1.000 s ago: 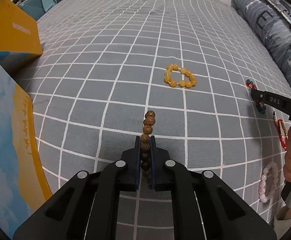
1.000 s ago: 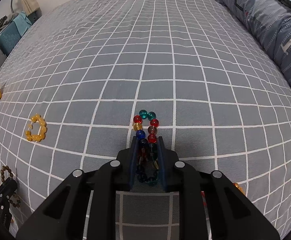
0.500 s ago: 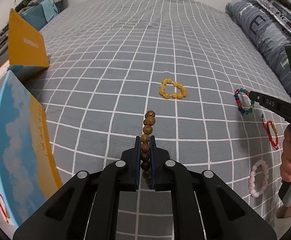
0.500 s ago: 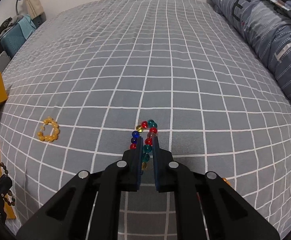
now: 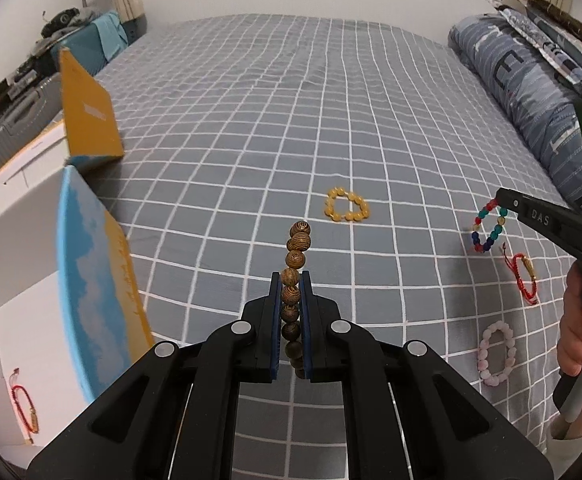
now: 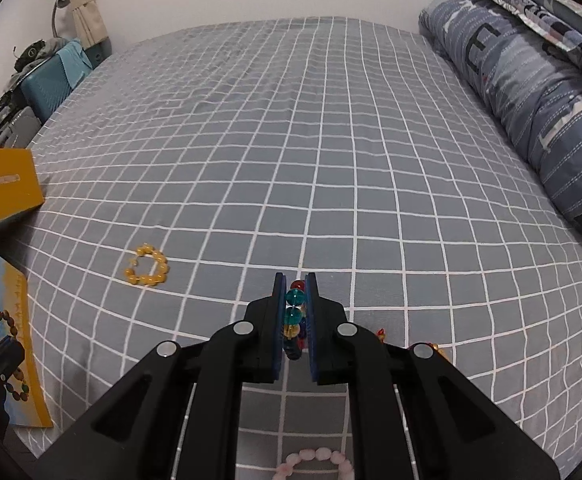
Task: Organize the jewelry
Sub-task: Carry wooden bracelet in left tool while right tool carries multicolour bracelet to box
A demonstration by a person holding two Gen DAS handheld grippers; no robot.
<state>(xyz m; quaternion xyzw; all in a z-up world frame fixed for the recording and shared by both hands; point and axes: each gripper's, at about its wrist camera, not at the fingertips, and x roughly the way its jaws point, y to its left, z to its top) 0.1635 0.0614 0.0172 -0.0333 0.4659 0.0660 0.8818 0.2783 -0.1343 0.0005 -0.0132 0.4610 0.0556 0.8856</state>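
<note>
Over the grey checked bedsheet (image 5: 251, 128), the left gripper (image 5: 290, 280) pinches a wooden bead bracelet (image 5: 295, 256), grained round beads rising in a stiff line past its tips. At two o'clock, the right gripper (image 6: 294, 282) clamps a glossy multicoloured glass bead bracelet (image 5: 489, 225), dangling as a loop. Amber bead bracelet (image 5: 347, 210) lies flat at one o'clock; pink bead bracelet (image 5: 495, 354) at four.

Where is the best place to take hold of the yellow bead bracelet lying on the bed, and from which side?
The yellow bracelet lies flat as an open ring on the bedsheet. Probably come from above and pinch one arc of beads, one finger inside the ring and one outside.
</note>
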